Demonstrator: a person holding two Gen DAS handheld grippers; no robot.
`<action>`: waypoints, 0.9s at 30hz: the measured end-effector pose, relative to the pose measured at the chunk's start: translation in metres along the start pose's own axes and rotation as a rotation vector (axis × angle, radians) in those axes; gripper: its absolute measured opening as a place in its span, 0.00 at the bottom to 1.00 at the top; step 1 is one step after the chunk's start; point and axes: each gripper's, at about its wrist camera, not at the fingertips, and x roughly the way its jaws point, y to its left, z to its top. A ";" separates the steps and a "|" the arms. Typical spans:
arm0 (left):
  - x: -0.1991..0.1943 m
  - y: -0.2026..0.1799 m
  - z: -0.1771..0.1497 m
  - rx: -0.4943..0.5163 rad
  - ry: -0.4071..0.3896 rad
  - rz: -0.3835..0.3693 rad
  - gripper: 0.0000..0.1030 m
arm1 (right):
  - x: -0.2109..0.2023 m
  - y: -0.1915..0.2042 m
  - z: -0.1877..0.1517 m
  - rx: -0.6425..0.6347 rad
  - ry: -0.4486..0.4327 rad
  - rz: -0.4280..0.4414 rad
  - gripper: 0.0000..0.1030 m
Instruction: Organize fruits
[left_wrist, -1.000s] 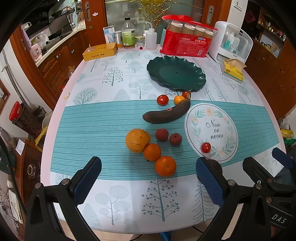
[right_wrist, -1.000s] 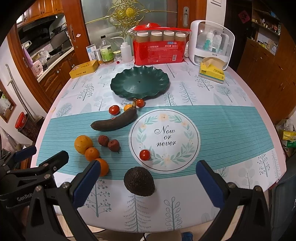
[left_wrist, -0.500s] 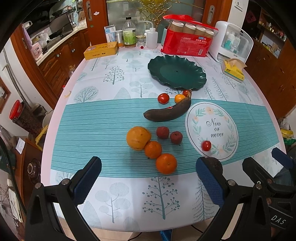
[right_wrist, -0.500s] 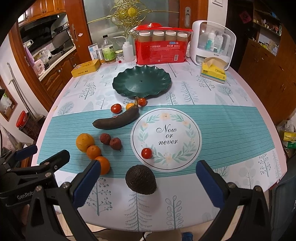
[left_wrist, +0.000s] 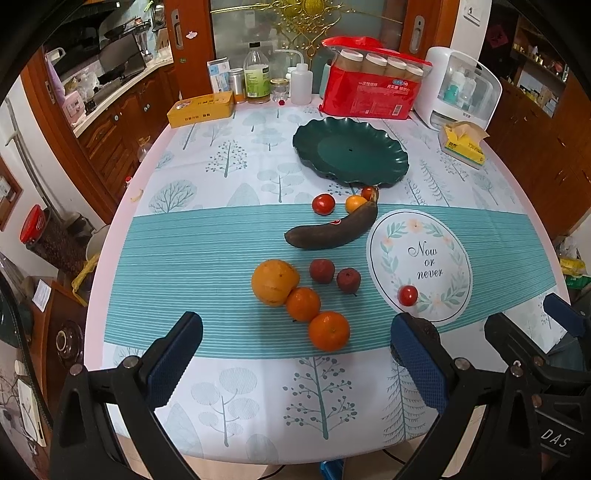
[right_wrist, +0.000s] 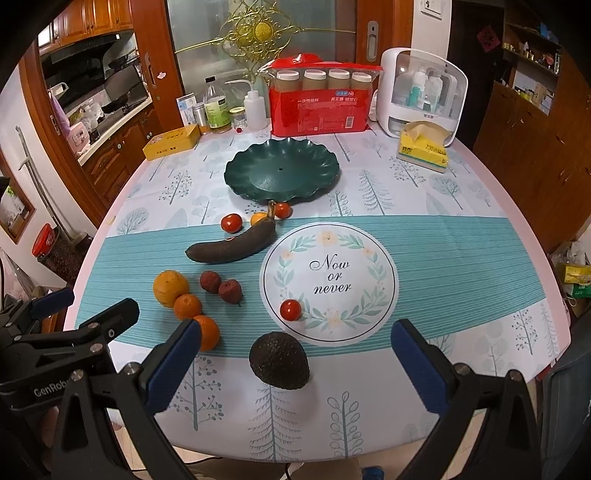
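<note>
Wooden cabinets ring a table (right_wrist: 461, 229) under a tree-print cloth. At upper centre of the right wrist view sits an empty green plate (right_wrist: 281, 172); just below it a blackened banana (right_wrist: 233, 245) lies with three small tomatoes around its stem end. Left of centre, three oranges (left_wrist: 302, 303) touch in a row, two lychees (left_wrist: 335, 275) beside them. One cherry tomato (right_wrist: 290, 309) rests on the round printed wreath, an avocado (right_wrist: 279, 360) just below it. Both the left claw (left_wrist: 295, 358) and the right claw (right_wrist: 295, 358) hang wide open at the frame bottoms, holding nothing.
</note>
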 end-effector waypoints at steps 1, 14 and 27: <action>0.000 0.000 0.000 0.000 0.000 0.001 0.99 | 0.000 0.000 0.000 0.000 0.001 0.001 1.00; 0.003 0.004 0.000 -0.007 0.013 0.008 0.99 | 0.004 0.004 0.003 -0.009 0.011 0.009 0.99; 0.011 0.000 0.000 -0.007 0.034 -0.016 0.99 | 0.015 -0.001 0.000 -0.005 0.044 0.019 0.91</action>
